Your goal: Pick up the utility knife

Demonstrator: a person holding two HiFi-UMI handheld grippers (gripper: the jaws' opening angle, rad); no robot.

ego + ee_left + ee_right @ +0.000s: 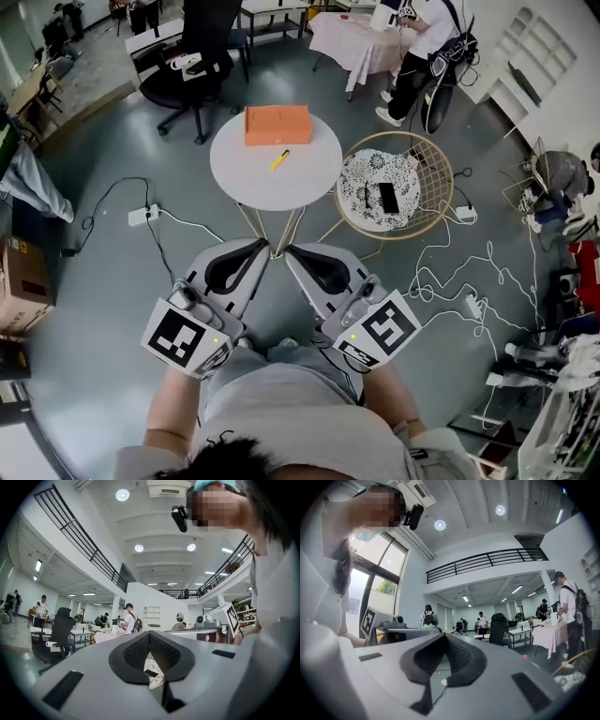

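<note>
The yellow utility knife (279, 159) lies on a round white table (239, 173), just in front of an orange box (277, 125). Both grippers are held low, close to the person's body and well short of the table. The left gripper (262, 247) and the right gripper (292, 249) point their tips towards the table's legs. Each one is shut with nothing held. In the left gripper view the left gripper (150, 637) looks out across the room, and the knife does not show there. The right gripper (445, 637) likewise shows only the room.
A round wicker chair (433, 192) with a patterned cushion and a black flat item (387, 197) stands right of the table. A black office chair (192, 70) is behind it. Cables and a power strip (143, 215) lie on the floor. A person (427, 47) stands at the back.
</note>
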